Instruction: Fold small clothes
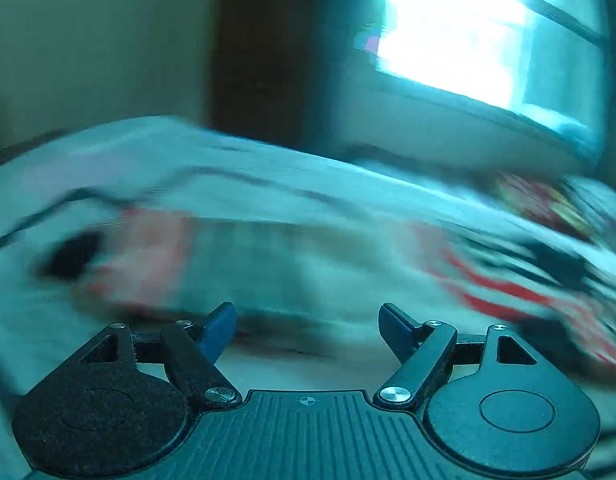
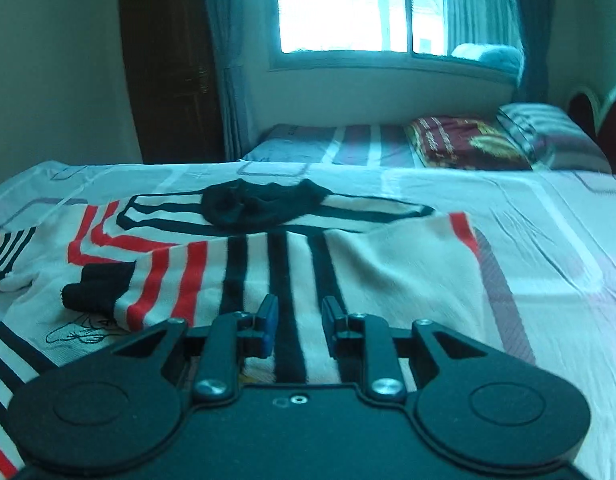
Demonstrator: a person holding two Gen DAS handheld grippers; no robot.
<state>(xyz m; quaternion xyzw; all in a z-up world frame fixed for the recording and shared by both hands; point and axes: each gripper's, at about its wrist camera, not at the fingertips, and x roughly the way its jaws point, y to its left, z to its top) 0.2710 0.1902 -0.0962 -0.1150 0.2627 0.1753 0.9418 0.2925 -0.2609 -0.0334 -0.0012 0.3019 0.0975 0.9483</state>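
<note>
A small white sweater point(image 2: 267, 264) with black and red stripes and a black collar point(image 2: 259, 204) lies spread on the bed. One sleeve with a black cuff point(image 2: 95, 292) is folded across its front. My right gripper point(image 2: 295, 320) is open with a narrow gap, low over the sweater's lower middle, holding nothing. The left wrist view is heavily blurred; the sweater point(image 1: 267, 256) shows as a smeared striped shape ahead. My left gripper point(image 1: 308, 328) is wide open and empty, just short of the sweater's near edge.
The sweater lies on a pale patterned bedsheet point(image 2: 548, 248). A dark red pillow point(image 2: 464, 144) and a striped pillow point(image 2: 548, 132) lie at the far right. A window point(image 2: 360, 4) with curtains and a dark wooden door point(image 2: 167, 60) stand beyond the bed.
</note>
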